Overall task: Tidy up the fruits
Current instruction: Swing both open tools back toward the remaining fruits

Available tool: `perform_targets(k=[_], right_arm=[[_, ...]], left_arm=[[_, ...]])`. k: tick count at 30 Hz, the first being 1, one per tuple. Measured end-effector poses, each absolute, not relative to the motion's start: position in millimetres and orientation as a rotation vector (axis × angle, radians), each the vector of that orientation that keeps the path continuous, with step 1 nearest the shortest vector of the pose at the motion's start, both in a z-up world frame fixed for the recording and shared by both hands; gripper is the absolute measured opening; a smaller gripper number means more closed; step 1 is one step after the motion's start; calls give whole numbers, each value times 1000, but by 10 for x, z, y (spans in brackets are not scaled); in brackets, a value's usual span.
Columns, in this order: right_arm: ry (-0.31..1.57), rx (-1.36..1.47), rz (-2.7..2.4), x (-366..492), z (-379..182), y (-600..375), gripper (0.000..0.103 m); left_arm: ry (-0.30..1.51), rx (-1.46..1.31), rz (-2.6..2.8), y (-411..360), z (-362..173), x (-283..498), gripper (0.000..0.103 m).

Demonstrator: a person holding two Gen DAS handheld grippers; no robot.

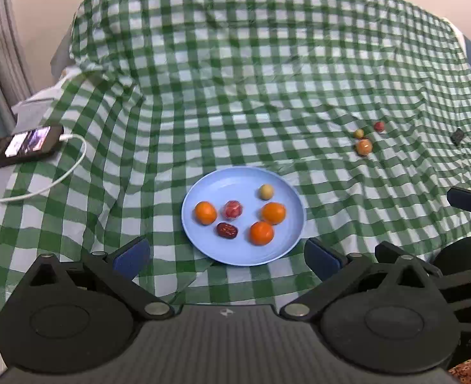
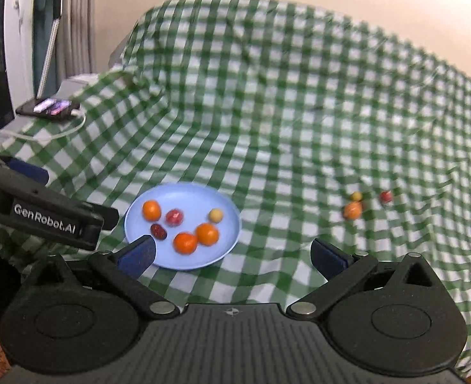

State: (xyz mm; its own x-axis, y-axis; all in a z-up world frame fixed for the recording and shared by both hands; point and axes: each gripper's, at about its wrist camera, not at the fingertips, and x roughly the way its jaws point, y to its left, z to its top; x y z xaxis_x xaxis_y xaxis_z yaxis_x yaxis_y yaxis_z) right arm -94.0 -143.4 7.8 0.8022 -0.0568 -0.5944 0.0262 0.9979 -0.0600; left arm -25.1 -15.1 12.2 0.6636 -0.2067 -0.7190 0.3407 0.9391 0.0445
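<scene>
Surface: green-and-white checked cloth [image 1: 235,96], wrinkled and sloping, draped over a soft base.
Collection point: blue plate [image 1: 203,249] sits on the cloth just ahead of the left gripper.
Plate contents: three oranges, one at the left [image 1: 205,212], one at the right [image 1: 273,213], one nearest the camera [image 1: 261,233]; a red wrapped fruit [image 1: 233,209]; a dark red date [image 1: 227,230]; a pale yellow round fruit [image 1: 266,191]. None overhangs the rim.
Fruit outstanding: three pieces lie loose on the cloth, well apart from the plate on its right: a larger orange-yellow fruit [image 2: 352,210], a small yellow one [image 2: 356,196] almost touching it, and a small red one [image 2: 386,196] a little further right.
Left gripper [image 1: 227,257]: fingers spread wide, nothing between them, hovering at the plate's near edge.
Right gripper [image 2: 232,256]: fingers likewise apart and unloaded, pointed between plate and loose fruit. This view is motion-blurred.
Step in hand (judgement): the right gripper is best placed to fetch the loose group.
Method advised: take the larger orange-yellow fruit first; straddle it squarely, closing gently enough not to bruise it or squeeze it out.
Hazards: round fruit may roll down the folds if nudged; the close yellow neighbour could be knocked aside; fingertips may snag the cloth.
Placement: set down in the plate's open far side.
Unrelated items: phone [image 1: 21,147] on its white cable [image 1: 72,166] at far left; a small dark object [image 1: 458,136] at far right, not identifiable.
</scene>
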Motion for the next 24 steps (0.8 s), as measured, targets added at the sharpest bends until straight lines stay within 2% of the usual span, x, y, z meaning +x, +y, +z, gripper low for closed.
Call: perform_targets(k=[10,24], right_arm=[[567,-43,-69,-1276,213,-1530,102],[527,-32,-70,-1367,251,-1606,102]], left_arm=[[714,201,-315,-279,336,-543,103],[731,198,-297,-308,385,-463,103]])
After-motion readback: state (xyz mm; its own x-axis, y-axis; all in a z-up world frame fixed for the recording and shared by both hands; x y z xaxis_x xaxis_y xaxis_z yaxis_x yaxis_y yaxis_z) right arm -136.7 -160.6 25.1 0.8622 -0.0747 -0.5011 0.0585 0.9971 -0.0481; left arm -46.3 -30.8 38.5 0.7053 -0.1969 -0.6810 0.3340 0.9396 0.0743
